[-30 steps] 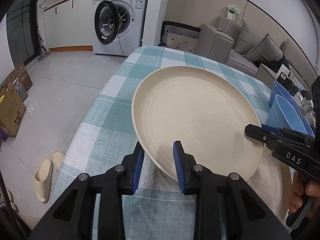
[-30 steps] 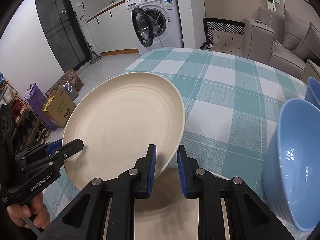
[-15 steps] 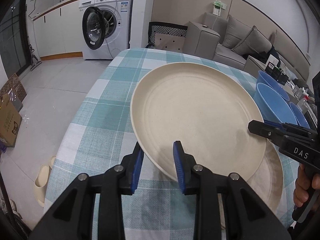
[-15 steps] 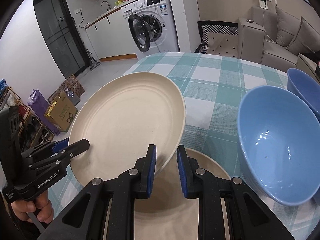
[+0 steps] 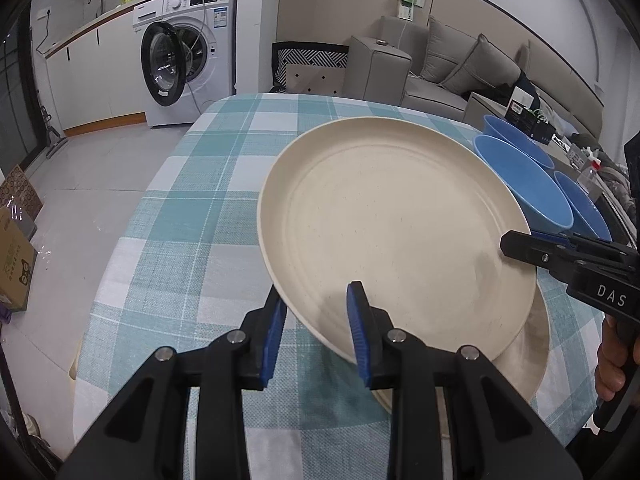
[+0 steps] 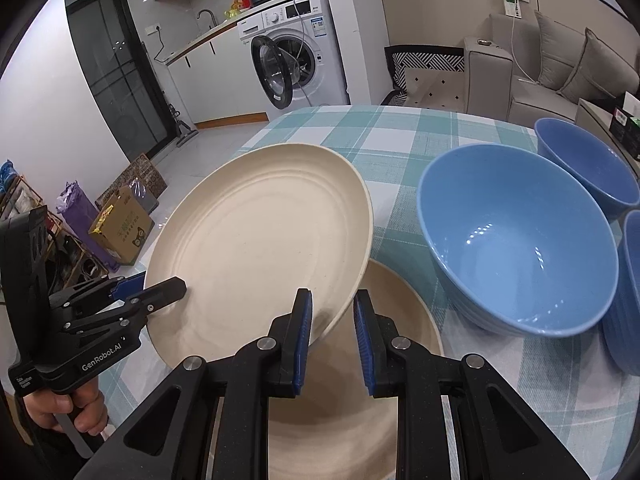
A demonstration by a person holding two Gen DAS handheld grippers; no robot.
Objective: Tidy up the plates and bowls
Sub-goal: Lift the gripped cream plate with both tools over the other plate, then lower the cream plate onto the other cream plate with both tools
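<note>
you've got the cream plate (image 5: 396,232) between both grippers, lifted off the counter (image 5: 192,216) and tilted. your left gripper (image 5: 316,328) pinches the plate's near rim, one blue pad under the lip and one on the upper face. your right gripper (image 6: 332,332) pinches the rim on the opposite side in the same way, lip between the pads. neither is spread; both are pressed onto the plate's edge.

just below and ahead of your right gripper, a second cream plate (image 6: 404,320) lies flat on the counter, partly under the held one. it looks like the place to stack. to the right of that gripper stand three blue bowls (image 6: 516,248), close together, the nearest just beside the flat plate.

the held plate looks stiff and light, with a matte, speckled surface that should give the pads some bite. it won't bend, so a thin rim pinch is all you get, and it could pivot if one side loosens. keep your hold on opposite rims, where you have it now. judged from its look, it may chip or clatter if dropped, so level it over the lower plate before easing off.
</note>
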